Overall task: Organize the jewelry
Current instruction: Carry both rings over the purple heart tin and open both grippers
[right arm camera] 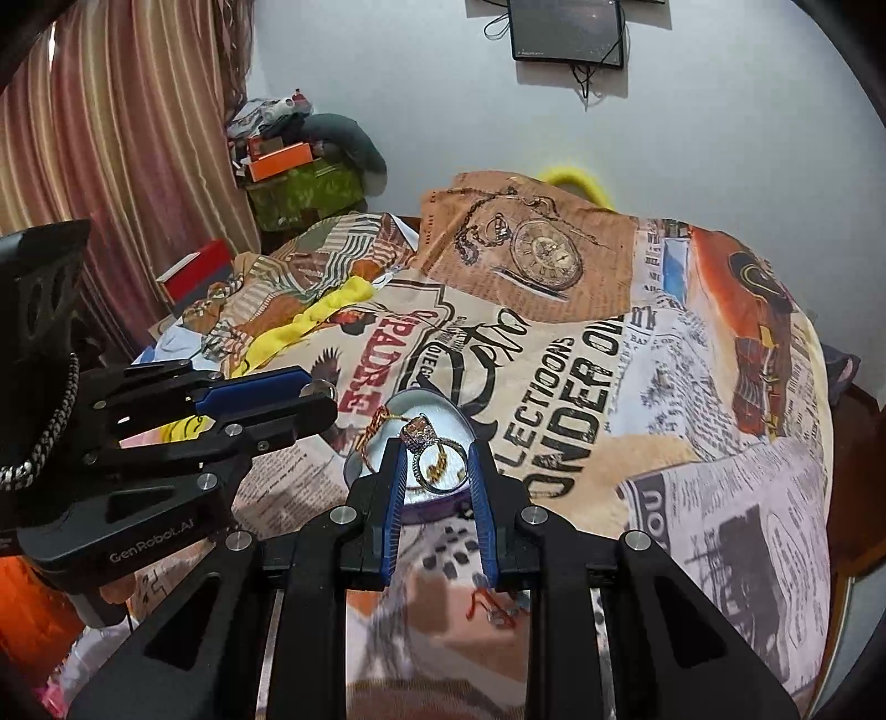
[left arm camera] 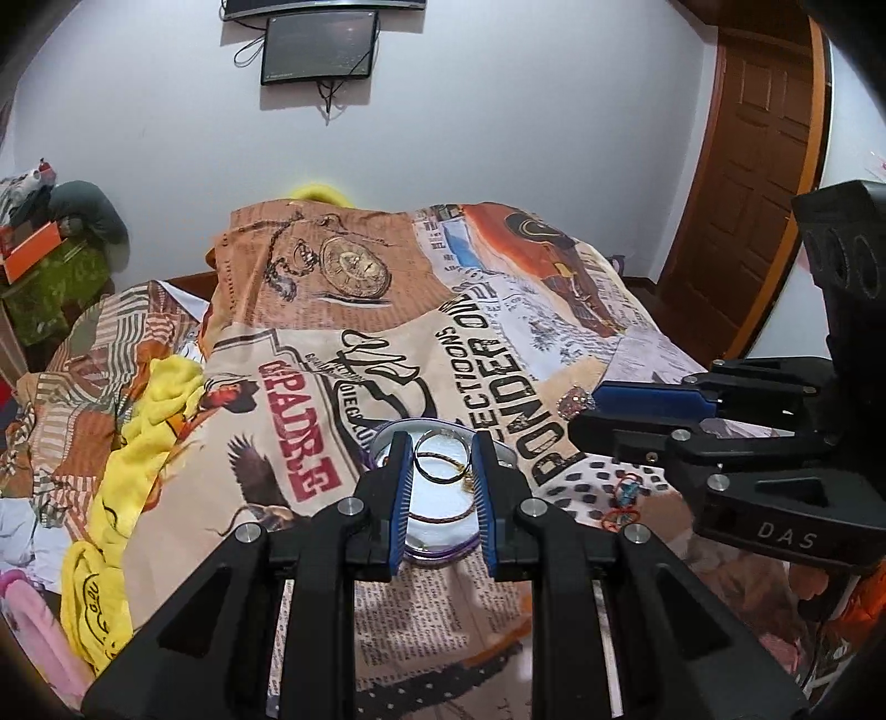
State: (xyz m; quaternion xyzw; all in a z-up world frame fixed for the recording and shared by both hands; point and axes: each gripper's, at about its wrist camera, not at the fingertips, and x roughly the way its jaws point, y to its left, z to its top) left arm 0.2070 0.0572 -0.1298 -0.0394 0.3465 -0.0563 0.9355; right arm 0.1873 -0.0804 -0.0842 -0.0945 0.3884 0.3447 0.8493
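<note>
A round white dish with a purple rim [left arm camera: 443, 529] [right arm camera: 443, 501] lies on the printed bedspread. It holds a thin silver bangle [left arm camera: 441, 457] [right arm camera: 440, 465], a dark bangle and a gold chain [right arm camera: 376, 423] hanging over its rim. My left gripper [left arm camera: 441, 443] is open, its fingers astride the dish. My right gripper [right arm camera: 434, 446] is open above the dish, and a jewelled ring [right arm camera: 419, 431] sits at its left fingertip. Whether the ring touches the finger is unclear. From the left wrist view the right gripper's tips [left arm camera: 587, 410] reach in from the right, the ring [left arm camera: 575, 403] beside them.
A small red-and-blue thread trinket [left arm camera: 623, 501] [right arm camera: 495, 609] lies on the bedspread near the dish. A yellow cloth [left arm camera: 127, 454] is bunched at the left. A wooden door [left arm camera: 758, 166] stands right, boxes and clutter [right arm camera: 293, 166] far left, and a screen [left arm camera: 318, 47] hangs on the wall.
</note>
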